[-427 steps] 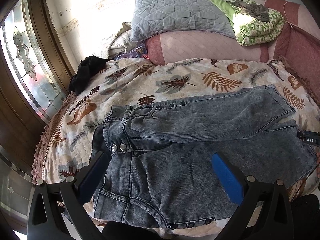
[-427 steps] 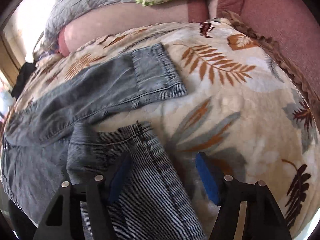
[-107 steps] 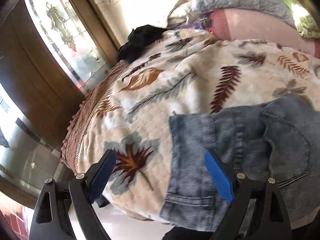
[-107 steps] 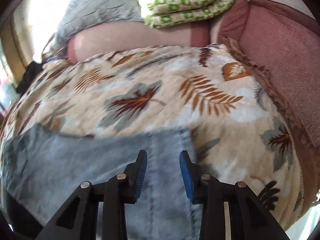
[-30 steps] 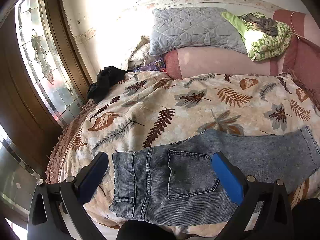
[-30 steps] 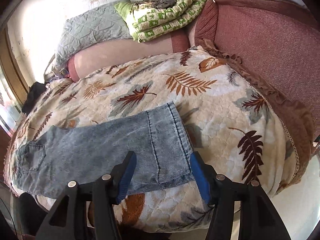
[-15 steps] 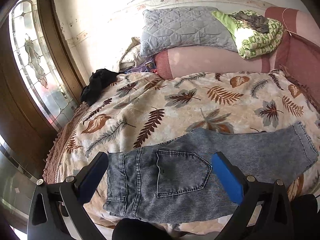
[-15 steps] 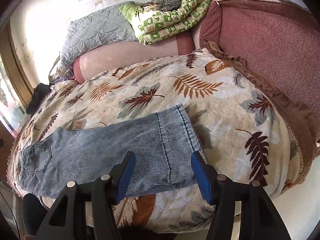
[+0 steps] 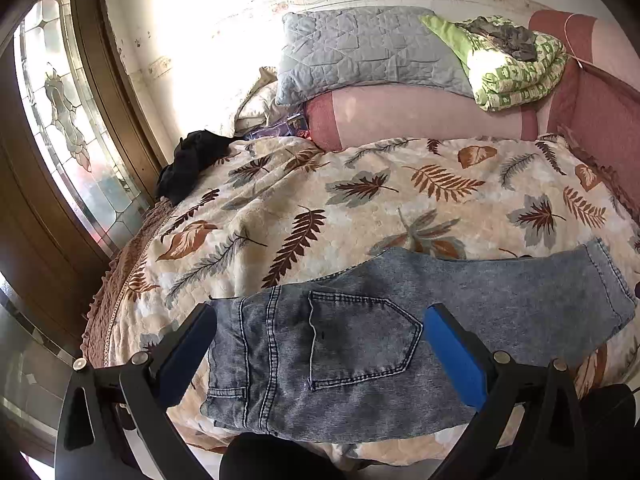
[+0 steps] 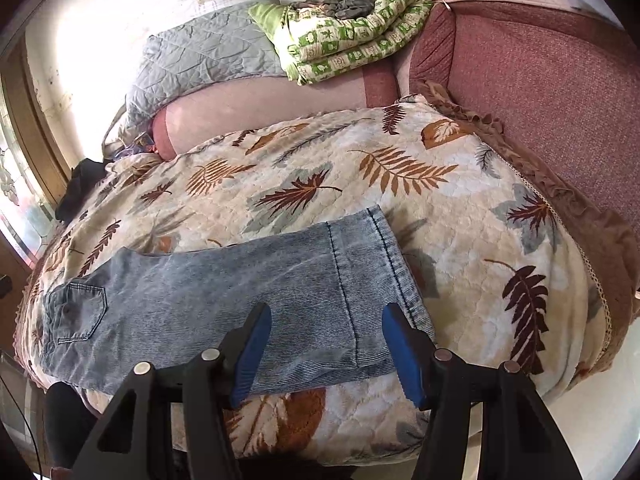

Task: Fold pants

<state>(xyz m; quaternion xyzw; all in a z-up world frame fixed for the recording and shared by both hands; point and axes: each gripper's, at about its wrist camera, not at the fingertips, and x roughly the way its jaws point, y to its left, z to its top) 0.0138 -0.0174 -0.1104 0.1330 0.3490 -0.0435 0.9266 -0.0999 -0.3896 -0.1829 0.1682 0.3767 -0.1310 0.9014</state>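
Grey-blue denim pants [image 9: 400, 328] lie folded lengthwise, leg on leg, along the near edge of the leaf-print bedspread [image 9: 360, 200]. The waist and back pocket are at the left, the hems at the right. My left gripper [image 9: 320, 332] is open and empty, held above the waist and pocket end. In the right wrist view the pants [image 10: 240, 300] stretch left from the hem. My right gripper [image 10: 326, 340] is open and empty, held above the hem end.
A grey pillow [image 9: 368, 48], a green folded quilt [image 9: 516, 68] and a pink bolster [image 9: 420, 116] line the far side. A black garment [image 9: 188, 160] lies at the far left by the stained-glass window [image 9: 68, 120]. A red upholstered headboard [image 10: 540, 100] bounds the right.
Both grippers have drawn back and up a little from the bed. The pants lie still. Much earlier the legs lay apart; now one lies on the other.
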